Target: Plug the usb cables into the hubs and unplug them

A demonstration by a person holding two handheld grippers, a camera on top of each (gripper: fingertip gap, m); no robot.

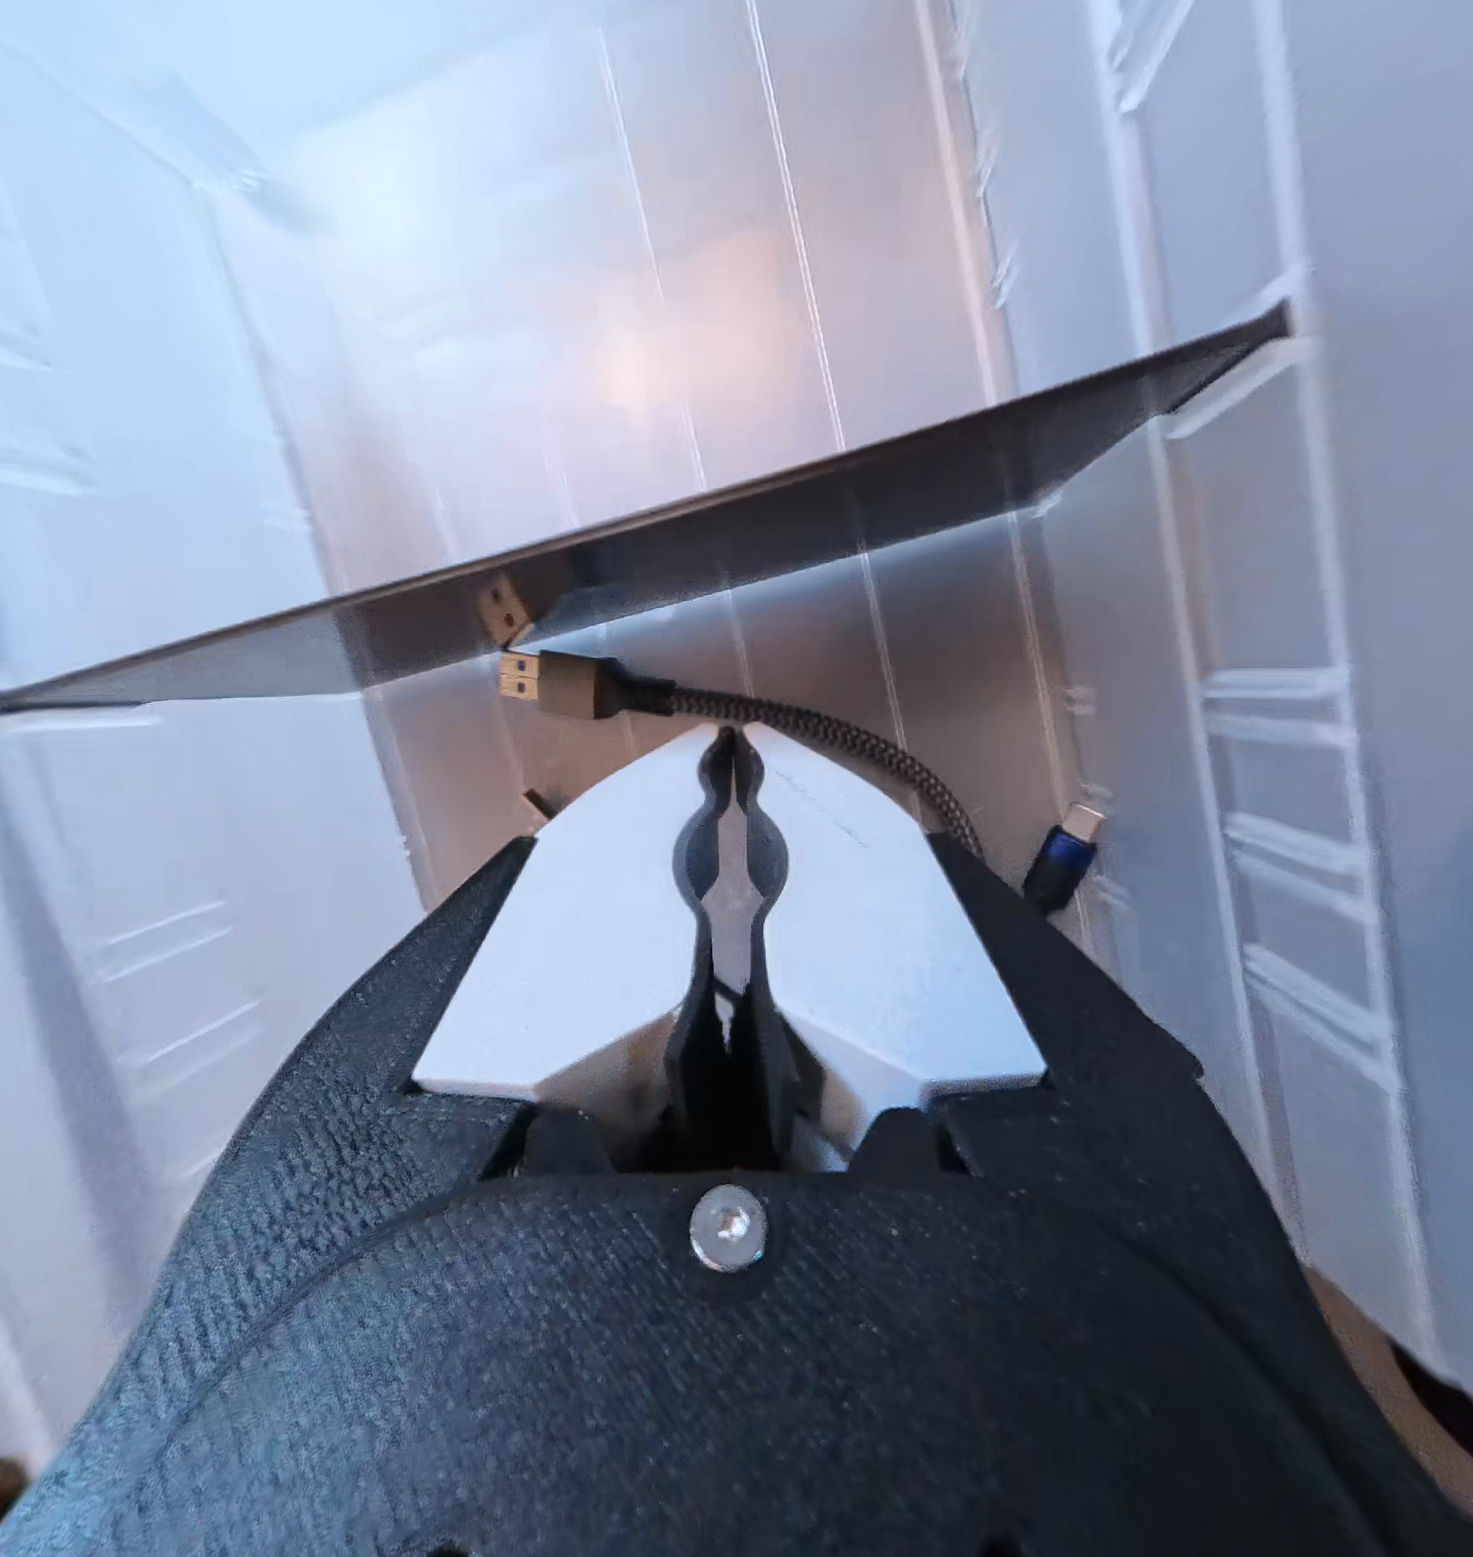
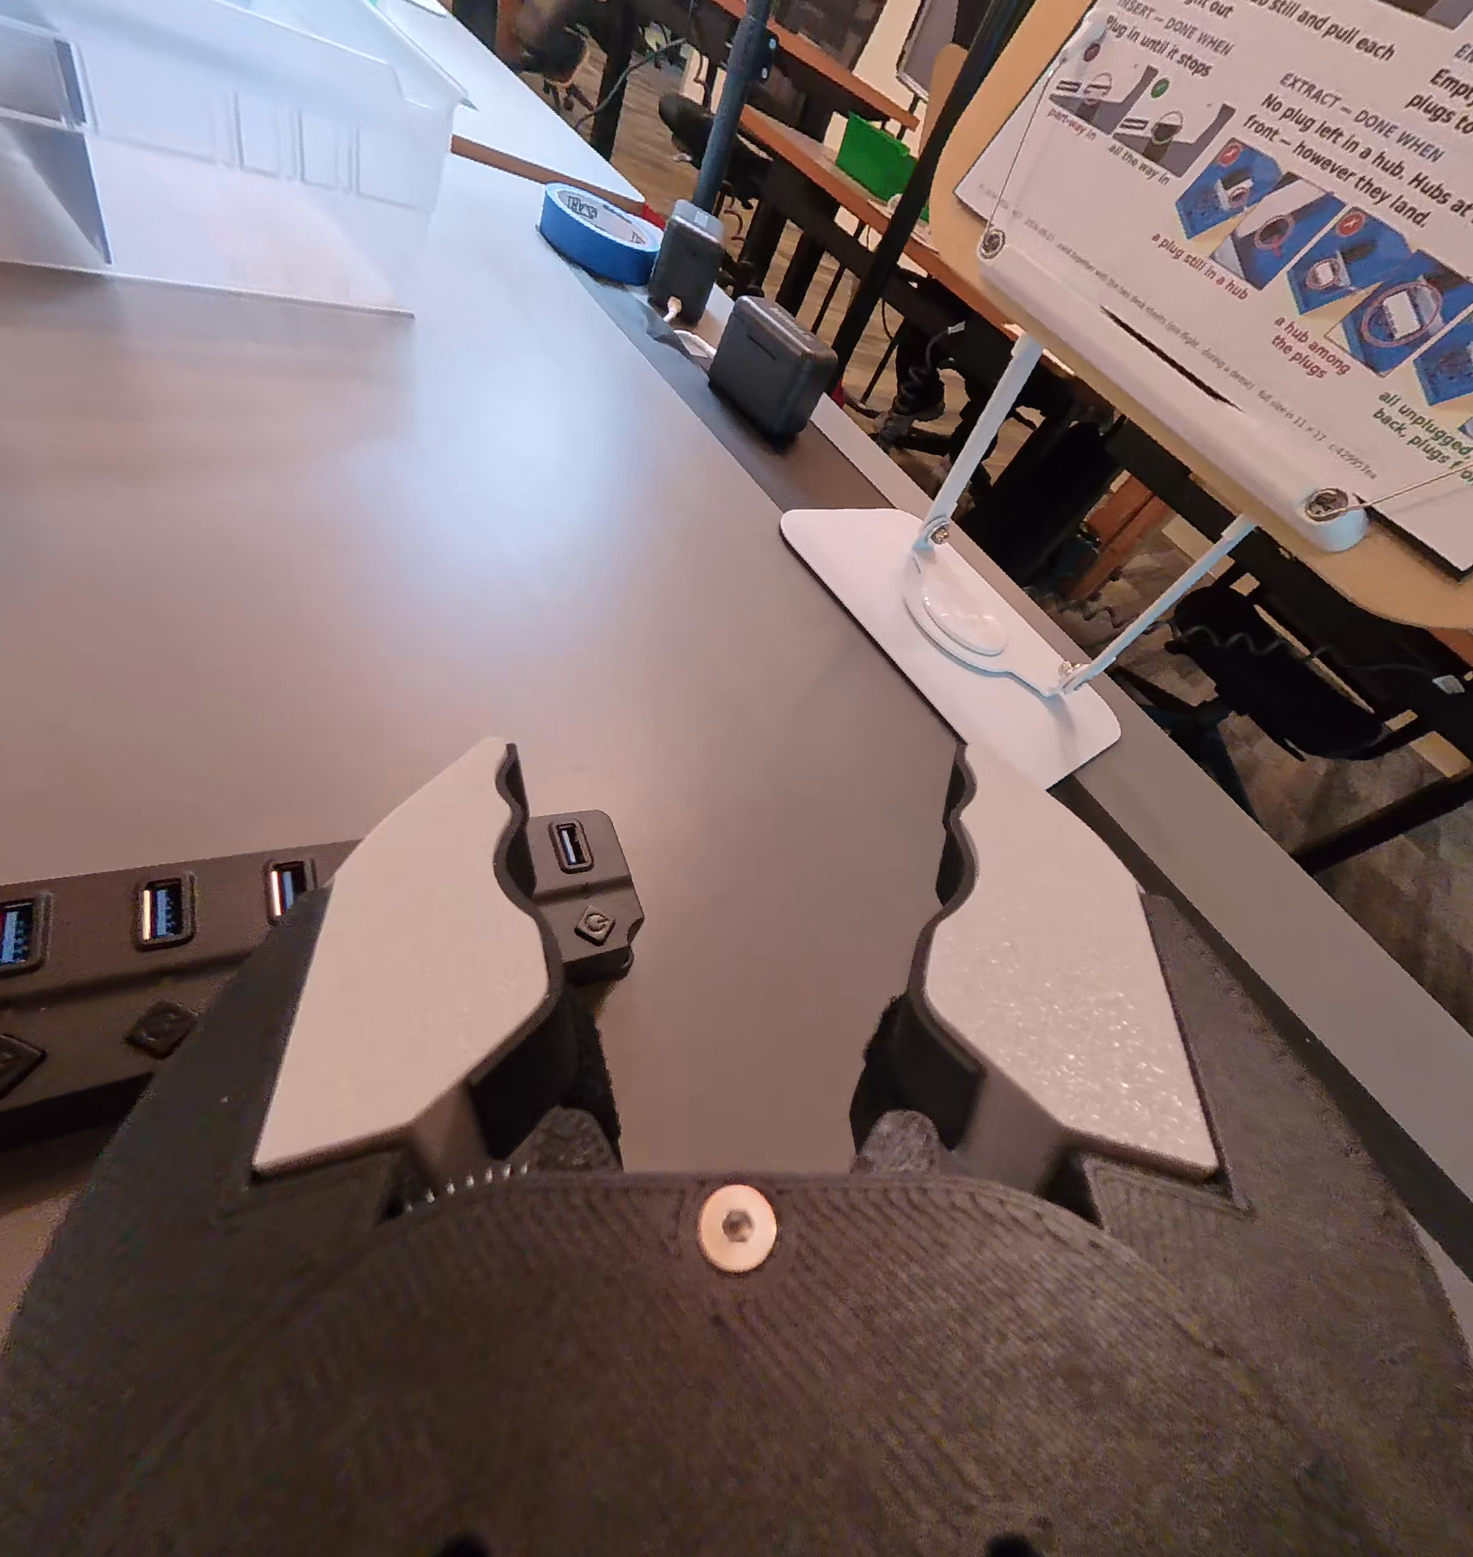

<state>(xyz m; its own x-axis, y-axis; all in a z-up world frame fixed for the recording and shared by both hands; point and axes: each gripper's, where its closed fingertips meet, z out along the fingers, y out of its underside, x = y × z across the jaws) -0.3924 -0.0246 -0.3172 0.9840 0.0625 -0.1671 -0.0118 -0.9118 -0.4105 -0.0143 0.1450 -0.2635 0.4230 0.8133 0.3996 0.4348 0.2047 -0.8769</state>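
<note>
In the left wrist view my left gripper (image 1: pixel 729 740) is shut, its tips pinching a grey-black braided usb cable (image 1: pixel 843 741) just behind its plug. The silver USB-A plug (image 1: pixel 539 681) sticks out to the left, close to the dark table (image 1: pixel 800 539), which mirrors it. A second plug with a blue cable (image 1: pixel 1066 847) shows to the right. In the right wrist view my right gripper (image 2: pixel 733 775) is open and low over the table (image 2: pixel 463 505). A black usb hub (image 2: pixel 160 927) with several empty ports lies at the left. Its end port (image 2: pixel 571 845) sits just inside my left finger (image 2: pixel 430 927).
A clear plastic bin (image 2: pixel 211 126) stands at the back left. A blue tape roll (image 2: pixel 598 232) and two black boxes (image 2: pixel 771 362) sit along the table's right edge. A white stand base (image 2: pixel 952 640) holds an instruction sheet (image 2: pixel 1306 211) there. White panels (image 1: pixel 1348 758) surround the left view.
</note>
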